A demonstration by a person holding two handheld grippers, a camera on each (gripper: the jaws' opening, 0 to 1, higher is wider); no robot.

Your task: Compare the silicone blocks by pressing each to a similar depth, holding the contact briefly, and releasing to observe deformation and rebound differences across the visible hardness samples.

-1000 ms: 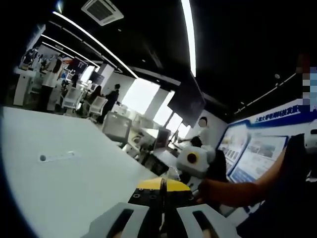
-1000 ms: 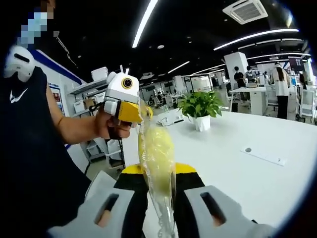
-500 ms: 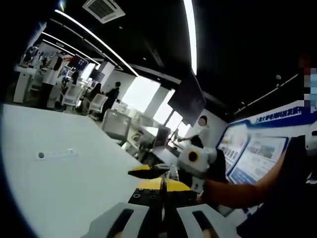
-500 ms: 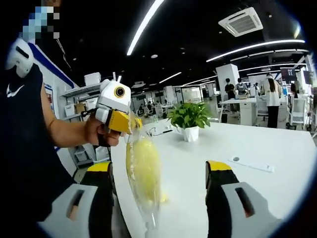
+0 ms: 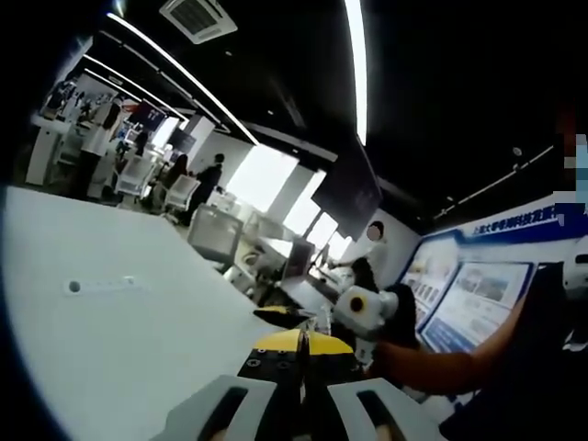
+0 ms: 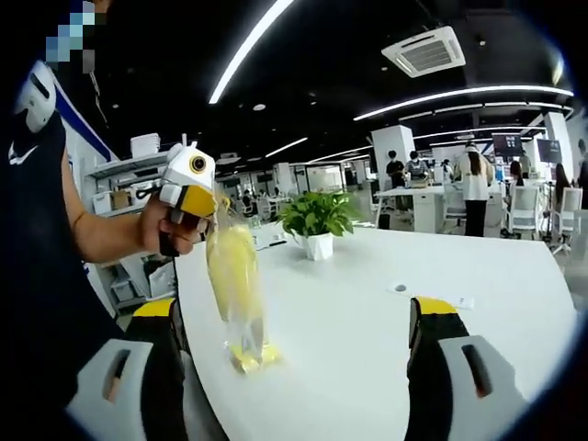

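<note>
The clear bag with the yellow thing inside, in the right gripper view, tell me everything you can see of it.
The clear bag looks like thin, glossy plastic with a pale yellow piece inside. It hangs upright, its top pinched by the left gripper, its bottom end at the white table. The right gripper's jaws stand wide apart on either side, not touching it.

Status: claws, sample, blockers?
Left claw shut on bag top, yellow piece inside. Right claw open. Bag's bottom on table. Plant behind, clear.
</note>
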